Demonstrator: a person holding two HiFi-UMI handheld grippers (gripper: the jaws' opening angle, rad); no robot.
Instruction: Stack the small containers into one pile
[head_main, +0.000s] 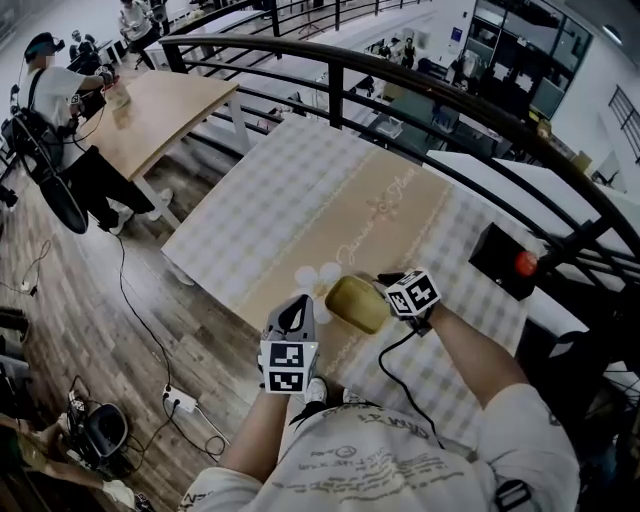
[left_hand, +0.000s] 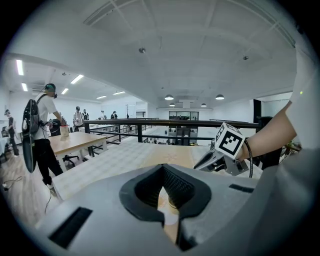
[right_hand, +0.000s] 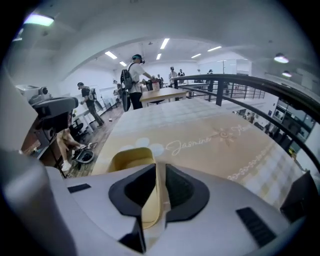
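Observation:
A yellow container (head_main: 357, 303) hangs tilted over the near part of the checked tablecloth (head_main: 300, 200). My right gripper (head_main: 386, 290) comes at it from the right and is shut on its wall. In the right gripper view the container (right_hand: 131, 159) shows its open mouth, with one wall running down between the jaws (right_hand: 159, 176). My left gripper (head_main: 298, 302) is just left of the container, near the table's front edge, apart from it. Its jaws (left_hand: 166, 186) stand a little open with only the cloth showing through. The left gripper view also catches the right gripper (left_hand: 214, 161).
Two white flower prints (head_main: 317, 273) and a script print mark the beige strip of the cloth. A black box with a red knob (head_main: 515, 262) sits at the right edge. A dark railing (head_main: 400, 100) runs behind the table. People stand at a wooden table (head_main: 165, 110) far left.

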